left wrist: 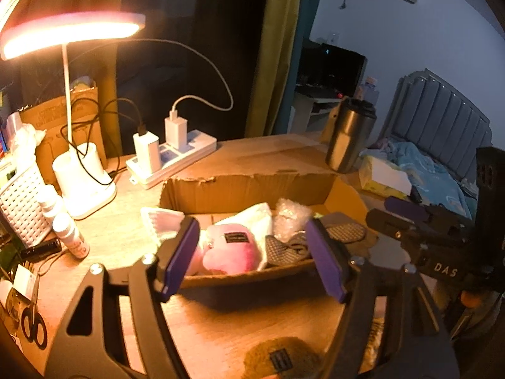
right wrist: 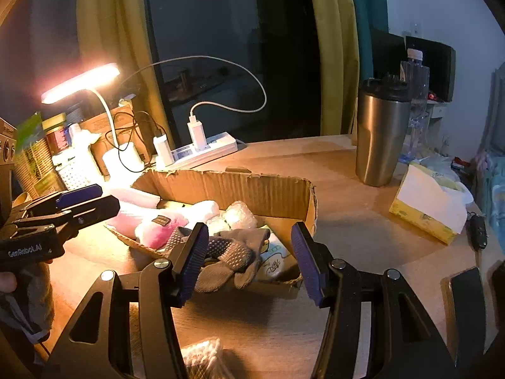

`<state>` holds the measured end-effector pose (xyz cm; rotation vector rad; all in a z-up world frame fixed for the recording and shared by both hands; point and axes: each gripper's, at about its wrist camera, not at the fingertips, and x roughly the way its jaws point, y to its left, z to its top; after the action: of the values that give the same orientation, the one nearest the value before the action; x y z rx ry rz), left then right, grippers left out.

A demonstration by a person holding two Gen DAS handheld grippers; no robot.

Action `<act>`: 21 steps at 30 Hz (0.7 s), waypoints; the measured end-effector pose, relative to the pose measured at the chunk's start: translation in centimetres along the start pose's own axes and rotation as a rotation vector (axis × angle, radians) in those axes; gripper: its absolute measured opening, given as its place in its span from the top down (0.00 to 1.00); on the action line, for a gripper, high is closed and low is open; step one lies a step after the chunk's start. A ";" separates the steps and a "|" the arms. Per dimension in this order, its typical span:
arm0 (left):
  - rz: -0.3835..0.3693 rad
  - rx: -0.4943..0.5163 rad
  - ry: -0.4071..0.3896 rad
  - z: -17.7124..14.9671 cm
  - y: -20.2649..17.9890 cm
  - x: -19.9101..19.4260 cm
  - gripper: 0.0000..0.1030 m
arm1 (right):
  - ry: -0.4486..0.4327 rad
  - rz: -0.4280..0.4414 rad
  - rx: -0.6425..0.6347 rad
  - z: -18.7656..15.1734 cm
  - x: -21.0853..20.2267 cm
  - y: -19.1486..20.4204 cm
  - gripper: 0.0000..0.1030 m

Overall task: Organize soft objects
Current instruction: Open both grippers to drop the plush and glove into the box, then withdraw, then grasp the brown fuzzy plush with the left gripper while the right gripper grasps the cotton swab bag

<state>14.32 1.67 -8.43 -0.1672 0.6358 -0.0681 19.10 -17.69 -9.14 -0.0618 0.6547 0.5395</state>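
Note:
A shallow cardboard box (left wrist: 246,186) (right wrist: 240,186) sits on the wooden desk and holds soft things: a pink plush item (left wrist: 230,252) (right wrist: 157,227), white cloth (left wrist: 252,218), bubble wrap (left wrist: 290,218) (right wrist: 236,218) and grey dotted gloves (left wrist: 284,249) (right wrist: 230,252). My left gripper (left wrist: 255,259) is open and empty just in front of the box, above the desk. My right gripper (right wrist: 249,259) is open and empty at the box's near right corner, over the gloves. A brown fuzzy item (left wrist: 281,360) lies on the desk below the left gripper.
A lit desk lamp (left wrist: 72,34), a power strip (left wrist: 173,158) with chargers and cables, a white basket (left wrist: 22,208) and small bottles (left wrist: 69,233) stand at the left. A steel tumbler (right wrist: 378,135) and a tissue box (right wrist: 426,208) stand at the right. Scissors (left wrist: 31,322) lie at the near left.

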 end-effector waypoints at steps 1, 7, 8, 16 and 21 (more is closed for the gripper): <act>-0.003 0.003 -0.003 -0.1 -0.2 -0.3 0.29 | -0.003 0.000 -0.001 -0.1 -0.2 0.1 0.43; -0.017 0.018 -0.025 -0.7 -1.0 -2.0 0.27 | -0.014 -0.007 -0.015 -0.6 -1.8 1.0 0.39; -0.018 0.020 -0.028 -0.9 -1.1 -2.3 0.27 | -0.015 -0.008 -0.015 -0.8 -2.1 1.1 0.39; -0.036 0.030 -0.039 -2.1 -1.8 -4.3 0.23 | -0.024 -0.009 -0.026 -1.8 -4.1 2.1 0.39; -0.040 0.032 -0.042 -3.0 -2.0 -5.2 0.22 | -0.024 -0.012 -0.031 -2.6 -5.0 2.7 0.39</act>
<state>8.33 -0.14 -7.34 -0.1498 0.5893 -0.1133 13.00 -18.17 -7.94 -0.0876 0.6220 0.5383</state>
